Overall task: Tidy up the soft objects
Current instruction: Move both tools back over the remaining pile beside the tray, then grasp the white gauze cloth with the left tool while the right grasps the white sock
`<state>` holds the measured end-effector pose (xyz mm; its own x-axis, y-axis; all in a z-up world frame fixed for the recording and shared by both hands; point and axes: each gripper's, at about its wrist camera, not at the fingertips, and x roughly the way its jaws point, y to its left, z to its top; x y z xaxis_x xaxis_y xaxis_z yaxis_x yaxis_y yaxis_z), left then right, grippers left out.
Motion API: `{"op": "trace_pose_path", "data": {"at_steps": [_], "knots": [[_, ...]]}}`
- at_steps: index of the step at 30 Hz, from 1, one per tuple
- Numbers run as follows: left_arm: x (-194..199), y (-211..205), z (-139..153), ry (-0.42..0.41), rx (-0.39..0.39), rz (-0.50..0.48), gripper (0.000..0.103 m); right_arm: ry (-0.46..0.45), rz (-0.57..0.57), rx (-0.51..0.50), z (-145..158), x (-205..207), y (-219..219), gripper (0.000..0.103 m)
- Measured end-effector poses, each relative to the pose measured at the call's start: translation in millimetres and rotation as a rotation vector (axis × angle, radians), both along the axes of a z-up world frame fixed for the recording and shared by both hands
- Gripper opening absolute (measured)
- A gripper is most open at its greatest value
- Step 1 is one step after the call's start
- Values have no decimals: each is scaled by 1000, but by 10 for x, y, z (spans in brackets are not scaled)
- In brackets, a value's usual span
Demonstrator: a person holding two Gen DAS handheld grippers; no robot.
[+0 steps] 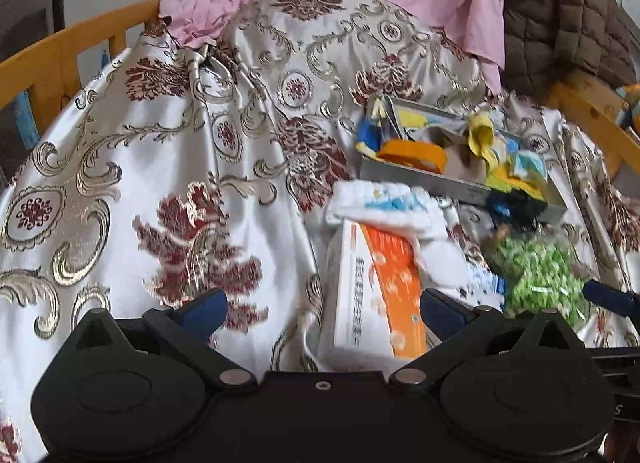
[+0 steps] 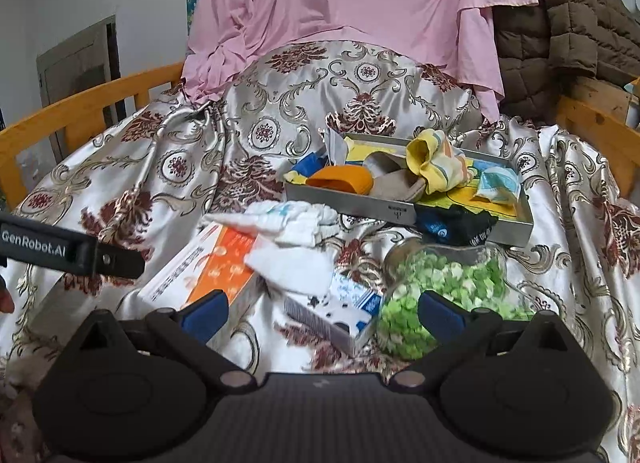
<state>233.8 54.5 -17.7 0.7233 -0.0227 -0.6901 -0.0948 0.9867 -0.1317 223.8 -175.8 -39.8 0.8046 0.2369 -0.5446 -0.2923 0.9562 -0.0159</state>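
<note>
A grey metal tray [image 2: 360, 205] [image 1: 420, 177] on the bed holds soft items: an orange cloth [image 2: 340, 180] [image 1: 412, 153], a beige cloth [image 2: 394, 185], a yellow patterned cloth [image 2: 434, 165] [image 1: 482, 135] and a light blue one [image 2: 500, 181]. A black sock [image 2: 456, 225] [image 1: 516, 205] hangs over the tray's front wall. A white and blue cloth [image 2: 296, 223] [image 1: 392, 203] lies on an orange and white box [image 2: 208, 275] [image 1: 376, 287]. My left gripper [image 1: 324, 309] is open and empty over the box. My right gripper [image 2: 322, 309] is open and empty near the small box.
A clear jar of green pieces [image 2: 444, 287] [image 1: 540, 275] lies on its side in front of the tray. A small blue and white box [image 2: 340, 309] lies beside it. A patterned satin sheet [image 2: 160, 167], a pink cloth [image 2: 360, 15], a brown quilt [image 2: 568, 23] and wooden rails [image 2: 92, 103] surround them.
</note>
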Motion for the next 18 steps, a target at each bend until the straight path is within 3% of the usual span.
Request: {"op": "trace_pose_path", "data": {"at_steps": [18], "knots": [[229,65,53,-95,40,42,102,-41,2,52,-22,207,10,103]]}}
